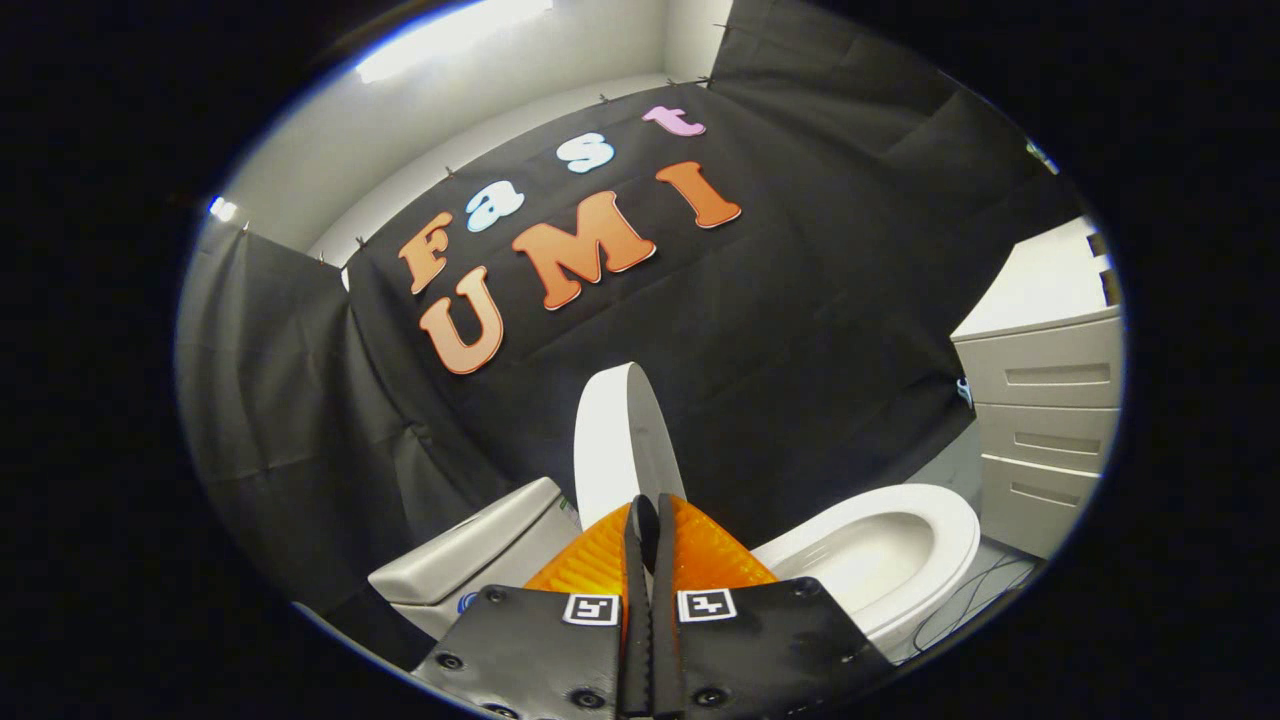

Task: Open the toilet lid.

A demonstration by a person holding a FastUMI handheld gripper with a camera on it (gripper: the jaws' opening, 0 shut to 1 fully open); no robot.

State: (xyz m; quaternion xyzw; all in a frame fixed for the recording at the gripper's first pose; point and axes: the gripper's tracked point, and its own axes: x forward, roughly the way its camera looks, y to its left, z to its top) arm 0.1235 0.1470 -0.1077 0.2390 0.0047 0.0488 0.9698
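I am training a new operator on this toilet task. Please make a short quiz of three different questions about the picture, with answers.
1. True or false: the toilet lid is raised and the bowl is uncovered.
2. What stands beyond the bowl, against the booth wall? A) a drawer cabinet B) a sink C) a bucket
3. Fill in: the gripper fingers are ____, with the lid just ahead of them.

Key: 1 true. 2 A, the drawer cabinet. 3 closed together.

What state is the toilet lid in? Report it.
Open: the toilet lid stands raised just beyond the closed fingers, leaving the seat and bowl uncovered.
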